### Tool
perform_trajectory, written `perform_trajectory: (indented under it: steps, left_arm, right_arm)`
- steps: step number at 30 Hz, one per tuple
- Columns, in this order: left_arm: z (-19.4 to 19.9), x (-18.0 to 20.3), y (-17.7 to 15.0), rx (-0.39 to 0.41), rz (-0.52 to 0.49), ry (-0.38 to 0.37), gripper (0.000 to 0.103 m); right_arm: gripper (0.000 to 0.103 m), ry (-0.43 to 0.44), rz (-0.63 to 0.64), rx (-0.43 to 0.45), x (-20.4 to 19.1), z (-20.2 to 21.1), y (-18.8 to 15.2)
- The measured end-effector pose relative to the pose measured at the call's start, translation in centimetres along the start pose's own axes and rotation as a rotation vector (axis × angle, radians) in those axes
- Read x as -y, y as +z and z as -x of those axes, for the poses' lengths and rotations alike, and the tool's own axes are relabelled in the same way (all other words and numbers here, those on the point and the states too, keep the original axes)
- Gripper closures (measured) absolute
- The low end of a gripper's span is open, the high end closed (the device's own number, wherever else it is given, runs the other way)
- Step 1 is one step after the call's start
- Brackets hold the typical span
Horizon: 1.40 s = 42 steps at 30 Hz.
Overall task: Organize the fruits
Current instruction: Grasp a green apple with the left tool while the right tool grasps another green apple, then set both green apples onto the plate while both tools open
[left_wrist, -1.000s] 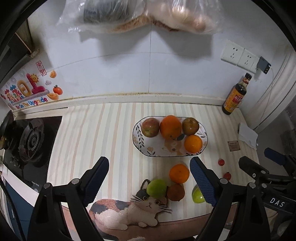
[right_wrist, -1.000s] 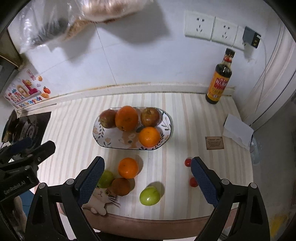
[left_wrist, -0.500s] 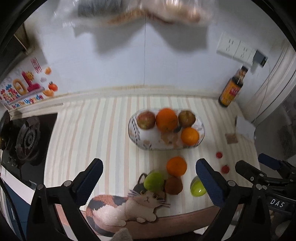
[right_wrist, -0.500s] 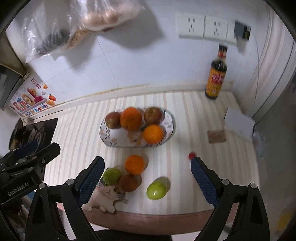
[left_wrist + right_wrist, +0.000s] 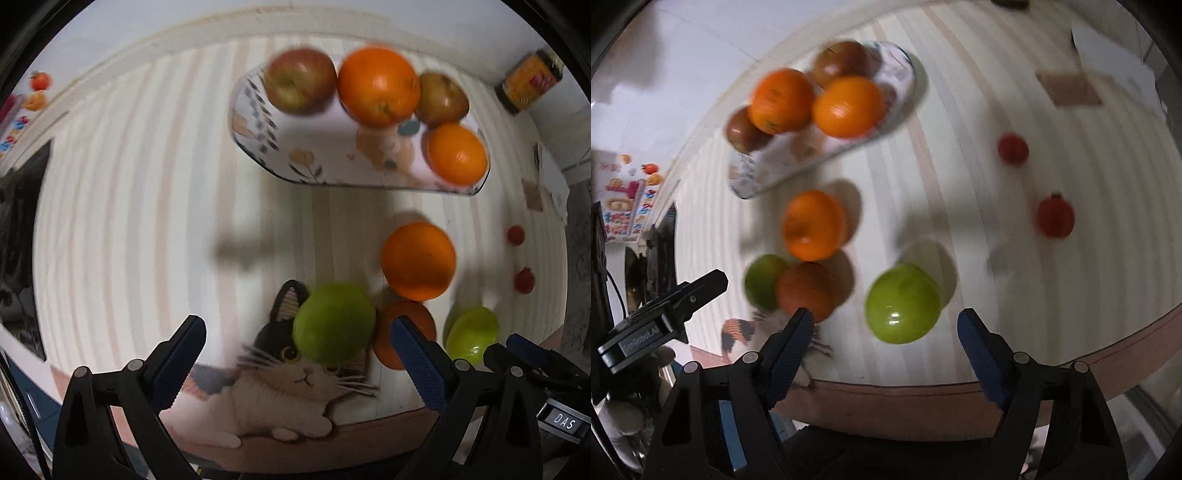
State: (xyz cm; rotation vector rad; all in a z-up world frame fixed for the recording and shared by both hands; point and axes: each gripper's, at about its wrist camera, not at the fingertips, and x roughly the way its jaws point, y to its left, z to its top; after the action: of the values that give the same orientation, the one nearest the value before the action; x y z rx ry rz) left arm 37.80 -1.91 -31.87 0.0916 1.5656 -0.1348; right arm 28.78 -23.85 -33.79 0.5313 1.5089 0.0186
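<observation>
Four loose fruits lie in front of your grippers on the striped countertop (image 5: 129, 221): a green apple (image 5: 334, 322) on the cat picture (image 5: 291, 387), a brownish-orange fruit (image 5: 400, 332) touching it, an orange (image 5: 418, 261) just behind, and a second green apple (image 5: 903, 303) apart. Your left gripper (image 5: 299, 363) and right gripper (image 5: 884, 339) both hang spread wide, holding nothing. Beyond, the oval dish (image 5: 332, 170) holds two oranges and two apples.

Striped countertop (image 5: 140, 206), white wall (image 5: 122, 22)
</observation>
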Motion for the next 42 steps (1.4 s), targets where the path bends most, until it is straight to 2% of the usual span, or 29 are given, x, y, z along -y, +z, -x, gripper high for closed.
perform_trajectory:
  steps: [3, 4, 6, 7, 8, 10, 12, 16, 19, 20, 23, 26, 29, 32, 35, 38, 42]
  left_arm:
    - [-1.5, 0.5, 0.4, -0.025, -0.039, -0.026, 0.007]
    - [-1.8, 0.6, 0.4, -0.029, -0.045, -0.033, 0.018]
    - [-2.4, 0.6, 0.4, -0.047, -0.038, -0.09, 0.03]
    - [-2.5, 0.5, 0.2, -0.05, -0.025, -0.135, 0.038]
    - [-2.4, 0.6, 0.0, -0.048, -0.022, -0.147, 0.045]
    - [-2.0, 1.0, -0.4, -0.037, -0.035, -0.145, 0.053]
    - [-1.3, 1.1, -1.0, -0.02, -0.051, -0.116, 0.058]
    - [-0.7, 0.7, -1.6, 0.002, -0.063, -0.11, 0.055]
    - [-1.8, 0.5, -1.2, -0.035, -0.06, -0.142, 0.04]
    - [-2.2, 0.6, -1.1, -0.05, -0.062, -0.159, 0.039]
    - [-2.7, 0.6, -0.5, -0.059, -0.055, -0.191, 0.039]
    - [-2.6, 1.0, -0.2, -0.061, -0.064, -0.194, 0.045]
    - [-2.4, 1.3, -0.8, -0.045, -0.069, -0.133, 0.046]
    - [-1.8, -0.3, -1.9, -0.036, -0.057, -0.09, 0.046]
    - [-2.3, -1.7, -3.0, -0.05, -0.023, -0.122, 0.044]
    - [-2.8, -2.5, -3.0, -0.058, 0.019, -0.17, 0.044]
    - [-2.8, -1.9, -2.8, -0.047, 0.023, -0.142, 0.045]
  right_arm:
    - [0.021, 0.006, -0.027, -0.023, 0.6, -1.6, 0.1]
    - [0.021, 0.009, -0.034, -0.029, 0.7, -2.0, 0.2]
    - [0.021, 0.028, -0.055, -0.041, 1.0, -2.8, 0.4]
    - [0.024, 0.041, -0.065, -0.048, 1.1, -3.3, 0.5]
    - [0.028, 0.055, -0.069, -0.053, 1.1, -3.7, 0.5]
    - [0.041, 0.03, -0.055, -0.057, 1.0, -4.2, 0.5]
    - [0.044, 0.017, -0.037, -0.059, 0.8, -4.4, 0.4]
    - [0.044, -0.063, 0.054, -0.072, -0.5, -4.5, 0.0]
    - [0.044, -0.076, 0.078, -0.076, -1.2, -4.8, 0.0]
    - [0.044, -0.079, 0.081, -0.077, -1.4, -4.9, 0.0]
    - [0.044, -0.079, 0.08, -0.083, -1.5, -5.1, 0.1]
    - [0.044, -0.081, 0.092, -0.084, -1.4, -5.1, 0.2]
    - [0.044, -0.084, 0.105, -0.087, -1.6, -5.1, 0.1]
    - [0.044, -0.108, 0.132, -0.082, -1.5, -4.6, -0.5]
    - [0.044, -0.122, 0.143, -0.073, -1.7, -4.4, -0.8]
    - [0.043, -0.092, 0.109, -0.087, -1.3, -4.8, -0.6]
    - [0.043, -0.101, 0.128, -0.08, -1.7, -4.9, -0.3]
